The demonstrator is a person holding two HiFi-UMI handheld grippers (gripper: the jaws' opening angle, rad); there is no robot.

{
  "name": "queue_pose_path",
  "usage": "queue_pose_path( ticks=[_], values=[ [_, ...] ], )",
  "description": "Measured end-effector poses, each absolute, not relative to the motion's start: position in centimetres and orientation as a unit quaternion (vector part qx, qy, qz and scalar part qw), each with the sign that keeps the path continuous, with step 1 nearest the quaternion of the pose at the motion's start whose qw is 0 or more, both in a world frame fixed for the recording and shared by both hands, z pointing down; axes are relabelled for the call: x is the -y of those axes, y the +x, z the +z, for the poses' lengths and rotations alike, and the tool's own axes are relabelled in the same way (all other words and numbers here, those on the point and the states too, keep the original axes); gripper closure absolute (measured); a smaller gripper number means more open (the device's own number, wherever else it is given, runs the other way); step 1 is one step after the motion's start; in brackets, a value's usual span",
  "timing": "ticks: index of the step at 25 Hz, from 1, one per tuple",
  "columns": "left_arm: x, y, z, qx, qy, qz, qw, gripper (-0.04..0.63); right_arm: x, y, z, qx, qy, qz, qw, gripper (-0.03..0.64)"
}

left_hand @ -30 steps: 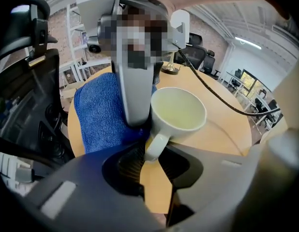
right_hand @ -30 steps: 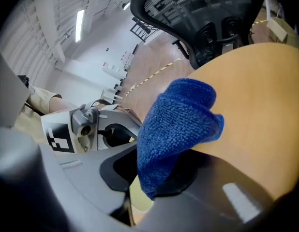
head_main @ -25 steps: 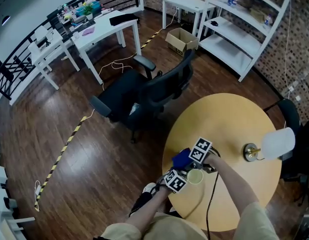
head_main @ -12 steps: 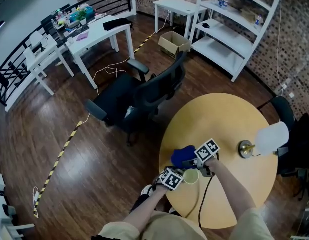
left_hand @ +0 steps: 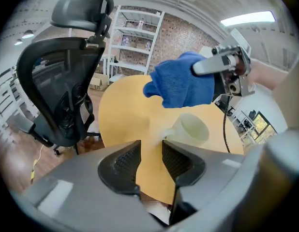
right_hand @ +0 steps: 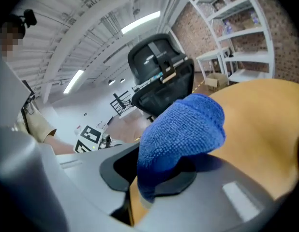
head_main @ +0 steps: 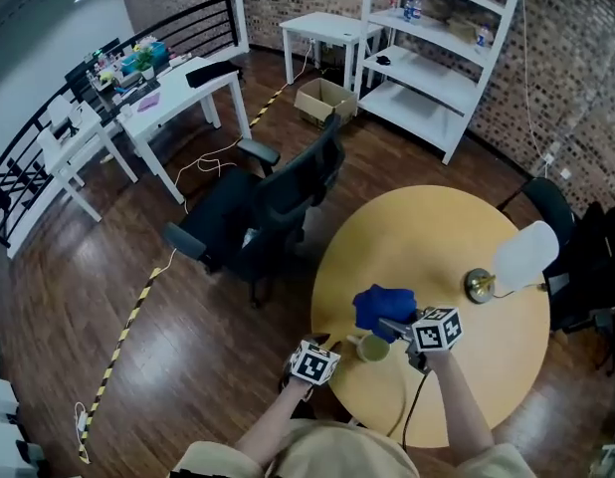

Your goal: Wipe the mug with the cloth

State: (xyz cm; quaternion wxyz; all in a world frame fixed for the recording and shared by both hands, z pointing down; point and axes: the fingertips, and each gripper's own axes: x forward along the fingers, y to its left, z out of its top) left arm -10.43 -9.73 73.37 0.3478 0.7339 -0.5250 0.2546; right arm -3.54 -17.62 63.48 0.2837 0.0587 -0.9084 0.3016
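Observation:
A pale mug (head_main: pixel 372 347) stands upright near the front edge of the round yellow table (head_main: pixel 437 237). In the left gripper view the mug (left_hand: pixel 192 129) sits just beyond my left gripper (left_hand: pixel 150 159), its handle turned toward the jaws. Those jaws have just been opening; they are open with nothing between them. My left gripper (head_main: pixel 327 353) hangs at the table's edge, left of the mug. My right gripper (head_main: pixel 395 325) is shut on the blue cloth (head_main: pixel 384 307), held up above and behind the mug. In the right gripper view the cloth (right_hand: pixel 183 127) bulges out of the jaws (right_hand: pixel 149 170).
A brass lamp with a white shade (head_main: pixel 521 257) stands at the table's right. A black office chair (head_main: pixel 258 212) is pushed up to the table's left side. White shelves (head_main: pixel 437 58), white desks (head_main: pixel 158 103) and a cardboard box (head_main: pixel 322 98) stand farther back.
The right gripper has risen and swung right with the cloth, off the mug. The left gripper has let go of the mug and drawn back left, clear of it.

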Motion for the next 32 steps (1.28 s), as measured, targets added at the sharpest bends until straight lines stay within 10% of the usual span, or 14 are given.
queue_pose_path(
  ticks=[11,16,22,32],
  values=[
    [7.4,-1.9,72.1,0.460,0.708,0.084,0.529,0.429,15.4,3.8,60.7,0.926,0.181,0.239,0.229,0.555],
    [9.0,0.4,73.2,0.452,0.639,-0.001,0.622,0.210,16.7,3.3,59.8,0.931,0.172,0.206,0.246,0.555],
    [9.8,-0.9,76.1,0.487,0.574,0.018,0.658,0.390,17.9,1.3,58.3,0.939,0.148,0.191,0.245,0.555],
    [9.8,-2.9,75.8,0.434,0.642,0.205,0.598,0.498,17.5,3.0,60.8,0.929,0.164,0.210,0.256,0.555]
  ],
)
